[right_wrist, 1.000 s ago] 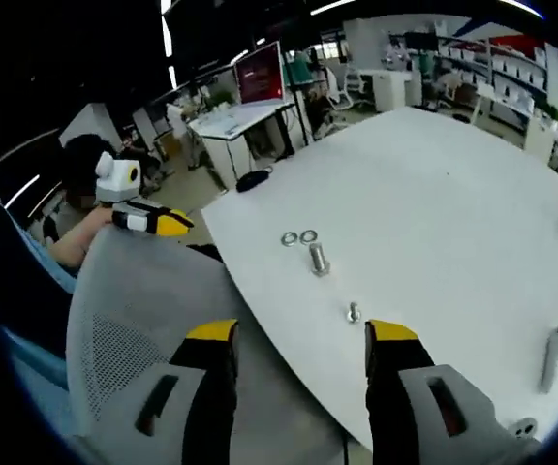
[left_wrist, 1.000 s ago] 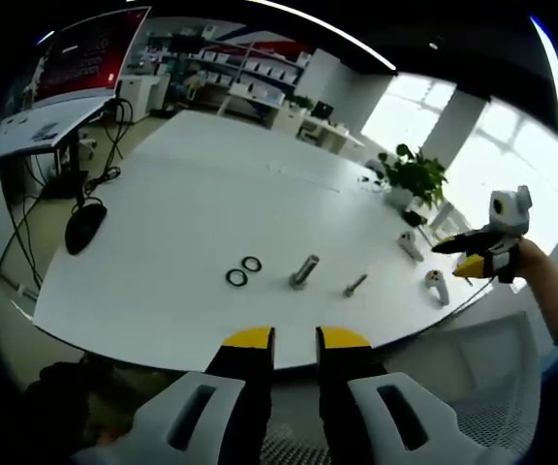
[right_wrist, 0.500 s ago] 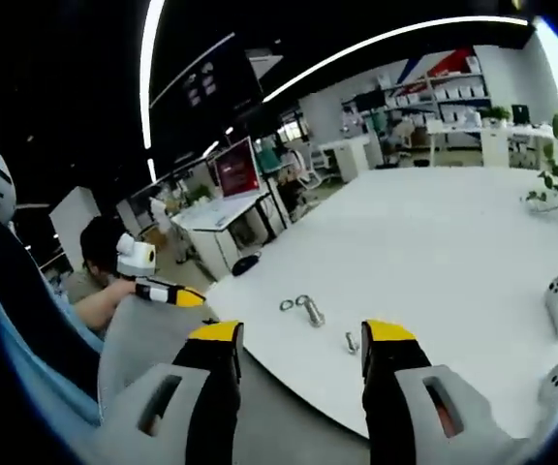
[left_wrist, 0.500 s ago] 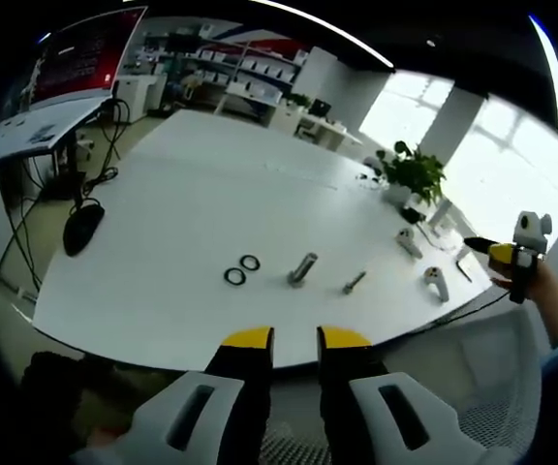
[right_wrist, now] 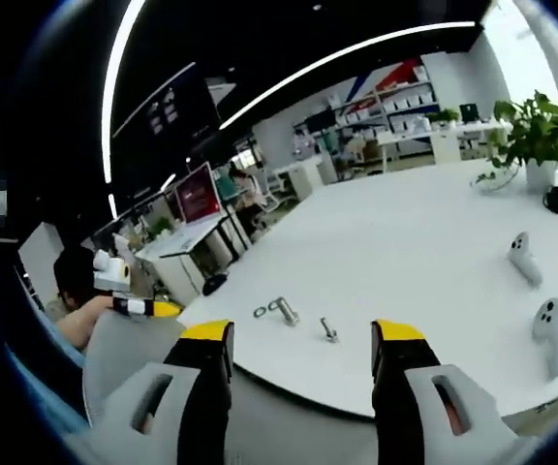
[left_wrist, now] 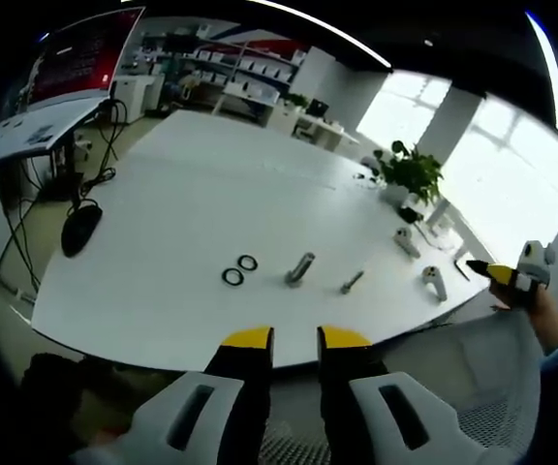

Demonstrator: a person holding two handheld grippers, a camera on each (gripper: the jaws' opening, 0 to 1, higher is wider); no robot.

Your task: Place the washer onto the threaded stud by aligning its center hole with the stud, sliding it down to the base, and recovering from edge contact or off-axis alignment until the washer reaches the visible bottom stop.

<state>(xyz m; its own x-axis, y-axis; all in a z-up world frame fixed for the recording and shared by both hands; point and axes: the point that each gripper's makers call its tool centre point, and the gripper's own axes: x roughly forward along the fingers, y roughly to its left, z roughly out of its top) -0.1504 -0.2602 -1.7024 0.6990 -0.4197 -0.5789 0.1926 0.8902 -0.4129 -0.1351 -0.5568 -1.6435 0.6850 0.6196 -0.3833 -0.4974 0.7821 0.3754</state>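
On white table, washers, stud, potted plant, office shelving behind

Open table — washers beside stud

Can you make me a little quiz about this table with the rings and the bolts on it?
1. True or false: one of the two washers is already on the big threaded stud.
2. How many washers lie on the white table?
3. Which claw has its jaws wider apart: A) the left claw or B) the right claw?

Key
1. False. Both washers lie flat on the table beside the stud, apart from it.
2. Two, side by side.
3. B. The right claw's jaws stand far apart and hold nothing. The left claw's jaws leave only a narrow gap, also with nothing between them.
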